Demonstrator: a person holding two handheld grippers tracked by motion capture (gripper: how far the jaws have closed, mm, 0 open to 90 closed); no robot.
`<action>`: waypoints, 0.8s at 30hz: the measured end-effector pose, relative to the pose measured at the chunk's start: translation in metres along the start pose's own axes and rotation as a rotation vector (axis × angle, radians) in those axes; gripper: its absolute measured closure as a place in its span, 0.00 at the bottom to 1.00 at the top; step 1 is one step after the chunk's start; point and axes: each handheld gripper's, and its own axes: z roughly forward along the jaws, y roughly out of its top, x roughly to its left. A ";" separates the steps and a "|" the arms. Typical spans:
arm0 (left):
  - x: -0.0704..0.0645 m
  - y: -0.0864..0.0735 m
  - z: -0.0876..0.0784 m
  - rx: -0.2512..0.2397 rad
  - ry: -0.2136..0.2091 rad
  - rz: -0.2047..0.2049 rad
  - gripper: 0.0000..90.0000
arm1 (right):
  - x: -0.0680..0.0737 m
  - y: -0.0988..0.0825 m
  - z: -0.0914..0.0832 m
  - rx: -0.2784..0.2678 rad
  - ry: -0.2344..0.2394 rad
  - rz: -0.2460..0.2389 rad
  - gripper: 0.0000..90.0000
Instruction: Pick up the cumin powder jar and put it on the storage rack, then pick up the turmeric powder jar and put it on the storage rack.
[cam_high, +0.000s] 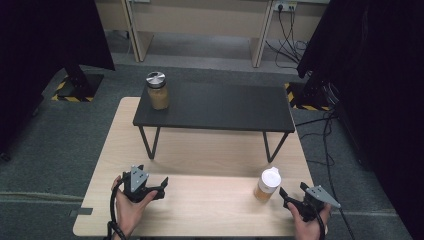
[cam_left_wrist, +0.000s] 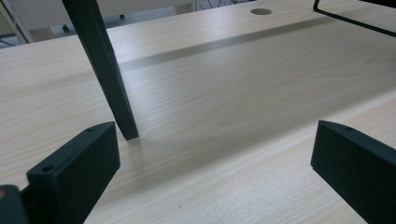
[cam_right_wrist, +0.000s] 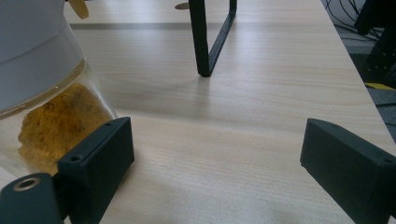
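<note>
A clear jar with a white lid (cam_high: 267, 184) and yellow-brown contents stands on the light wooden table (cam_high: 200, 150) near its front right. My right gripper (cam_high: 294, 191) rests just right of it, jaws wide open and empty; in the right gripper view the jar (cam_right_wrist: 42, 98) sits beside the left jaw, outside the gap (cam_right_wrist: 217, 154). A second jar with a silver lid (cam_high: 157, 90) stands on the left end of the black low shelf (cam_high: 215, 107). My left gripper (cam_high: 159, 186) is held at the front left, open, with bare wood between its jaws (cam_left_wrist: 215, 154).
The black shelf stands on thin metal legs; one leg (cam_left_wrist: 100, 70) is planted just ahead of my left gripper, another leg (cam_right_wrist: 205, 37) ahead of the right one. Cables (cam_high: 330, 150) trail on the grey floor to the right. Dark curtains flank both sides.
</note>
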 end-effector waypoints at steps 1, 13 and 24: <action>0.000 0.000 0.000 0.002 -0.001 0.001 0.00 | 0.000 0.000 0.000 0.000 0.000 0.000 0.11; -0.001 -0.001 0.000 -0.011 -0.012 -0.004 0.00 | -0.001 -0.001 -0.001 -0.007 0.007 0.002 0.10; -0.003 -0.002 -0.001 -0.019 -0.010 -0.007 0.00 | -0.007 -0.003 -0.002 -0.016 0.047 -0.022 0.09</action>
